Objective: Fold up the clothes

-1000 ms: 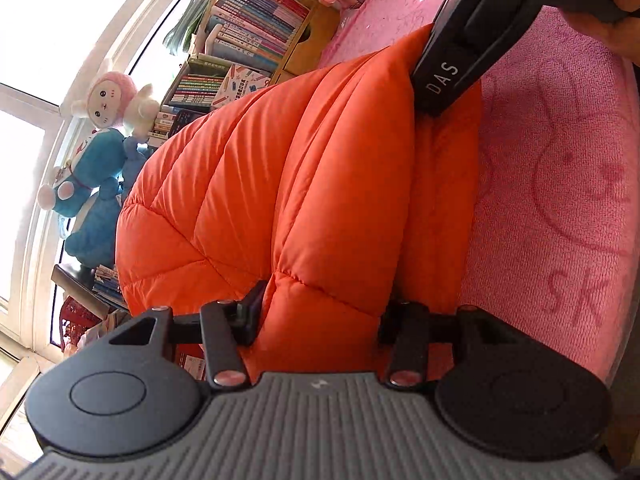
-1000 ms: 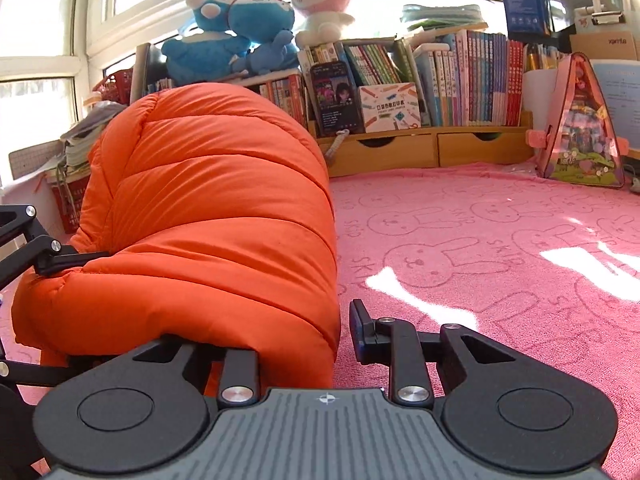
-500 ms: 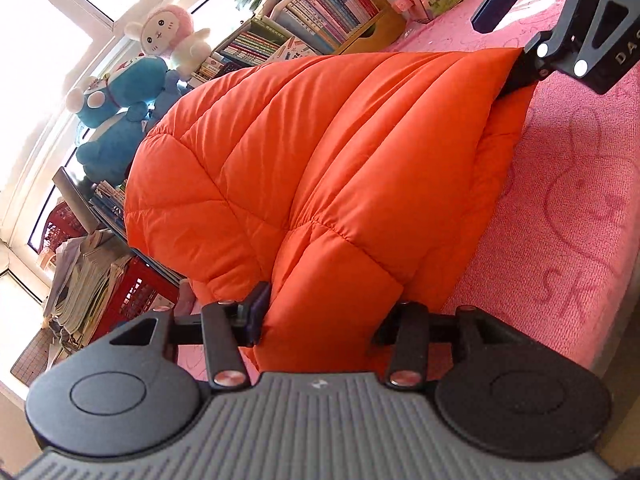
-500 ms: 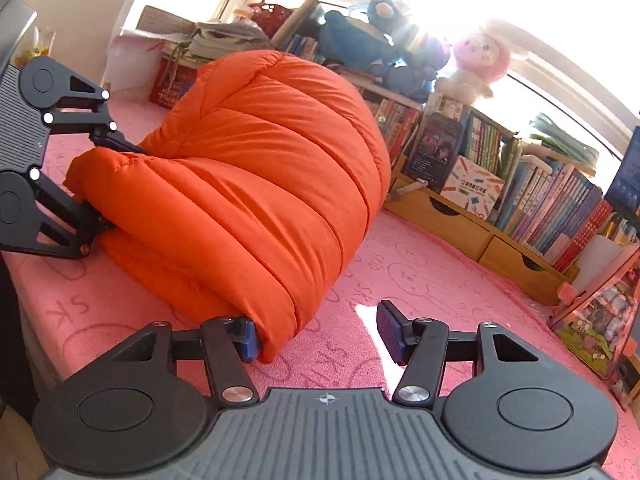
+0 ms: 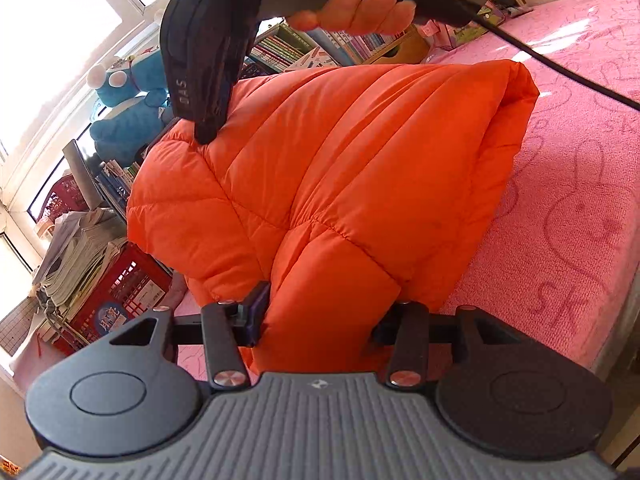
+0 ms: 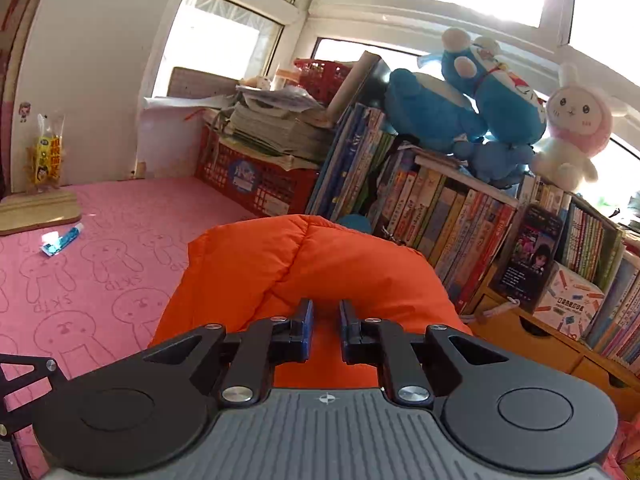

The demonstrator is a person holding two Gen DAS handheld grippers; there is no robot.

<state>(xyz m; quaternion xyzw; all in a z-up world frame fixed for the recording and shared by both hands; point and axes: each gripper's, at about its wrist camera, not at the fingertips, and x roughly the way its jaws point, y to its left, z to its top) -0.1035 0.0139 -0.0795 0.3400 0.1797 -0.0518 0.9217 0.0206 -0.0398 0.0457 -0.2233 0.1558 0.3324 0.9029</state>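
A puffy orange quilted jacket (image 5: 340,184) lies folded in a thick bundle on a pink bunny-print cover (image 5: 560,200). My left gripper (image 5: 320,320) is shut on the near end of the bundle, a pad pressing each side. A person's hand (image 5: 352,4) holds my right gripper (image 5: 206,132) above the jacket, its tips touching the far top by a seam. In the right wrist view that gripper (image 6: 326,312) has its jaws nearly together over the jacket (image 6: 300,264). Whether cloth is pinched between them does not show.
Beyond the jacket stand a bookshelf (image 6: 460,208) with plush toys (image 6: 480,96) on top and a red crate (image 6: 256,176) stacked with papers. A blue tube (image 6: 60,240) and a wooden board (image 6: 36,208) lie on the cover (image 6: 100,280). A black cable (image 5: 560,72) trails across.
The right gripper opened off the jacket's edge, rose and swung over to its far top, and its jaws closed. The left gripper rolled while keeping its grip.
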